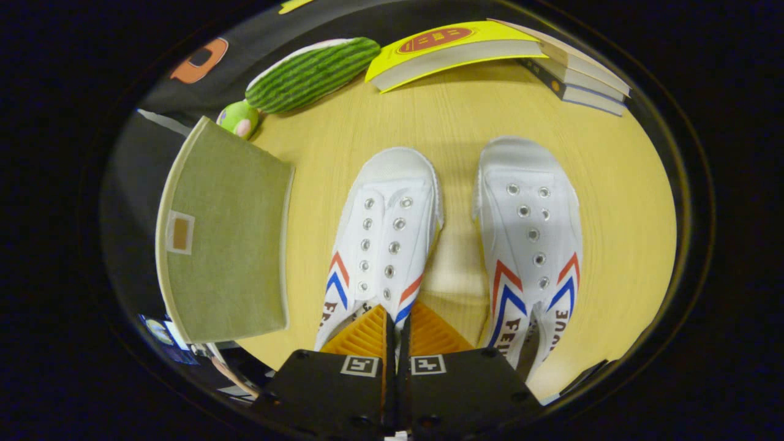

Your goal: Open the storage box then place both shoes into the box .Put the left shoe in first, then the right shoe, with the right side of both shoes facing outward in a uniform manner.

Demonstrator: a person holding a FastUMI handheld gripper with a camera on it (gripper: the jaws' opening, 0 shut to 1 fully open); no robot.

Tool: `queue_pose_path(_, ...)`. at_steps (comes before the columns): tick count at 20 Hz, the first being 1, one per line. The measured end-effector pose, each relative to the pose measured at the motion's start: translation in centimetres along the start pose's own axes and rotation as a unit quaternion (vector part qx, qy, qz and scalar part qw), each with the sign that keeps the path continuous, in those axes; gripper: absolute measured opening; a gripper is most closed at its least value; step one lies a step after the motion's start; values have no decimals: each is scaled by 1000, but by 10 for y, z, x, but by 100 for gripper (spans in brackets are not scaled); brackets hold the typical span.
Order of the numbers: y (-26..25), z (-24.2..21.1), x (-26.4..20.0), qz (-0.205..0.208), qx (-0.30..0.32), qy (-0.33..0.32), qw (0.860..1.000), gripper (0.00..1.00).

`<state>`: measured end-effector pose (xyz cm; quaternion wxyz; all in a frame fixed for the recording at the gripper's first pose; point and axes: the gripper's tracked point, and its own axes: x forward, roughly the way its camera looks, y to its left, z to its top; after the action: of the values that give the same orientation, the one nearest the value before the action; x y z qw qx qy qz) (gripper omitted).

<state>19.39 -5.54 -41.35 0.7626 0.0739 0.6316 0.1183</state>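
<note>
Two white lace-less sneakers with red and blue chevrons stand side by side on the wooden table, toes pointing away from me. My gripper (397,317) is at the heel end of the left shoe (386,226), and its fingers are pressed together on the thin right-hand wall of that shoe's opening. The right shoe (530,226) stands apart, to the right of the fingers. Left of the shoes is the olive fabric storage box (226,239), showing a flat panel with a small brown tag. Whether it is open cannot be told.
Beyond the box lie a green striped plush toy (312,73) and a small green toy (239,119). A yellow book (447,52) and a stack of books (582,76) sit at the back of the table (625,202), whose front edge is near the fingers.
</note>
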Motion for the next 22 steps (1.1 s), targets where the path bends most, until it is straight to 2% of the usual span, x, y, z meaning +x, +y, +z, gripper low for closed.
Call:
queue_pose_path(8,40,20,-63,38,15,-58,997,6)
queue_pose_path(16,116,37,-152,44,-34,-124,991,6)
queue_pose_path(22,181,39,-166,55,-58,-143,987,5)
